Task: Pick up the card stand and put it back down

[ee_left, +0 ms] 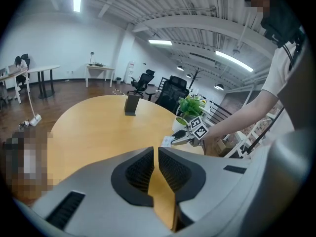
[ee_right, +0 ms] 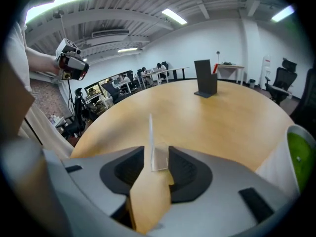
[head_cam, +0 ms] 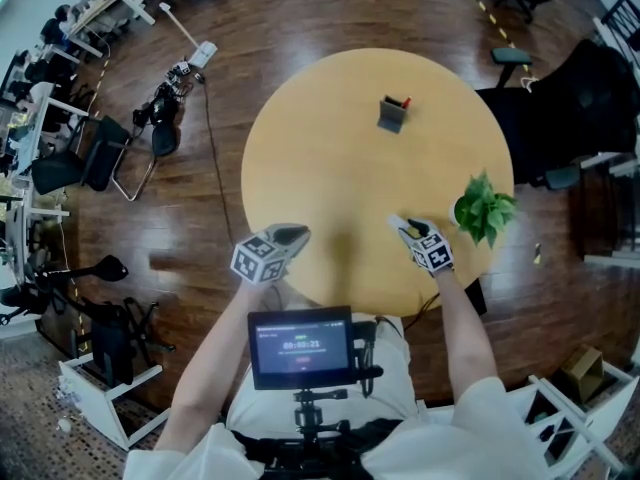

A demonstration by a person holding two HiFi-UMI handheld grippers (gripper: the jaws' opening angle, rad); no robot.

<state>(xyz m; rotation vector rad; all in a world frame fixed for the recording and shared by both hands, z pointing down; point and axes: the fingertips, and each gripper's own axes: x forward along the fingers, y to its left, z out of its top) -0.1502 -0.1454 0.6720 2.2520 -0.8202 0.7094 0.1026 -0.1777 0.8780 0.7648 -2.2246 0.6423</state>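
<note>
The card stand [ee_right: 151, 138], a clear upright sheet on a small clear foot, stands on the round table [head_cam: 330, 158] close to its near edge, towards the right. It sits between the jaws of the right gripper [head_cam: 404, 228], which are spread apart on either side of the foot, with the pads not pressing on it. The left gripper [ee_left: 158, 164] hangs over the near edge of the table further left, well apart from the stand; its jaws are drawn together to a thin slit with nothing between them. A potted plant [head_cam: 485, 208] stands at the table's right edge, just beside the right gripper. A dark grey holder [head_cam: 392, 115] with something red in it stands towards the far edge.
</note>
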